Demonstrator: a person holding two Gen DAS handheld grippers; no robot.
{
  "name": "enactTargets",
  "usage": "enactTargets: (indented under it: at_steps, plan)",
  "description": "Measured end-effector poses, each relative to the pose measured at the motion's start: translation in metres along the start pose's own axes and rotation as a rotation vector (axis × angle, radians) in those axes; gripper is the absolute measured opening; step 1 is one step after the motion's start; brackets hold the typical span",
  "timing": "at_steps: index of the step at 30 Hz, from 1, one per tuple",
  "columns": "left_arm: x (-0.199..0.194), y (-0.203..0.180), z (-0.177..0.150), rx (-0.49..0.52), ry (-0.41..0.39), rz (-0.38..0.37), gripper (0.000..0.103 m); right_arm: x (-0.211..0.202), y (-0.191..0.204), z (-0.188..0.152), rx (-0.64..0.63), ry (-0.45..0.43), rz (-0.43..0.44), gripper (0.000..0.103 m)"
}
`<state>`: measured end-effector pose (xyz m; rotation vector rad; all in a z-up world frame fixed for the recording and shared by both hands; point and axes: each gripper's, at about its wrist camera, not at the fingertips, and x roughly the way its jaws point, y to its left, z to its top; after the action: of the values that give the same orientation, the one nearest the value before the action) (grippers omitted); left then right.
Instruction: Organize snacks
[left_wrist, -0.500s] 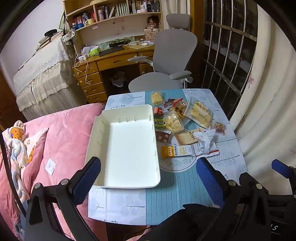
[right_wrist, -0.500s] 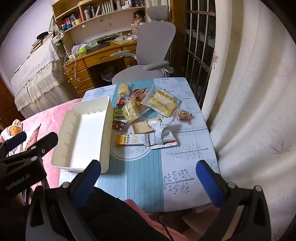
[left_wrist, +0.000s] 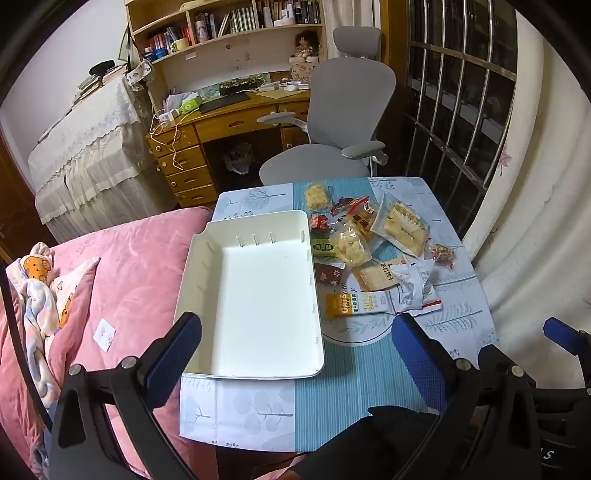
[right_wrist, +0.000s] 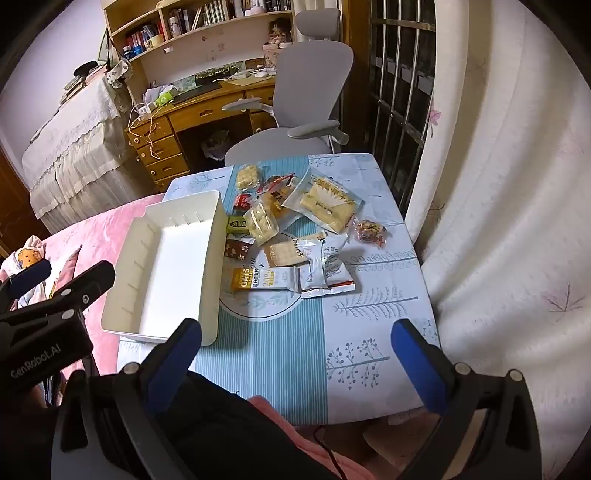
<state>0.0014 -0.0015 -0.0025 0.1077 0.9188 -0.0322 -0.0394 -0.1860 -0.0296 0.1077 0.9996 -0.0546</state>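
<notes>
Nothing moved, OATS packet (right_wrist: 264, 278) beside tray (right_wrist: 207, 273)

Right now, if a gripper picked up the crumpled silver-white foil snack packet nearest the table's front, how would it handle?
The crumpled silver-white foil snack packet looks thin and creased, so probably floppy and light. Its glossy film may slip between pads. It overlaps the orange oat bar wrapper, so lifting might drag that along.
</notes>
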Motion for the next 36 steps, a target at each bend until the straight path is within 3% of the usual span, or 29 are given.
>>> enactTargets:
  at_steps: [12,29,36]
  plan:
    - [0.009,-0.001,0.000,-0.003,0.010,-0.003,0.102,0.006,0.004,0.002,-0.003,0.005,-0.001,0.103]
    - [0.033,0.026,0.007,-0.013,0.100,-0.076,0.101,0.011,0.025,0.006,-0.007,0.032,-0.036,0.103]
    - [0.034,0.040,0.007,-0.006,0.083,-0.097,0.101,0.005,0.038,0.006,0.002,0.006,-0.073,0.103]
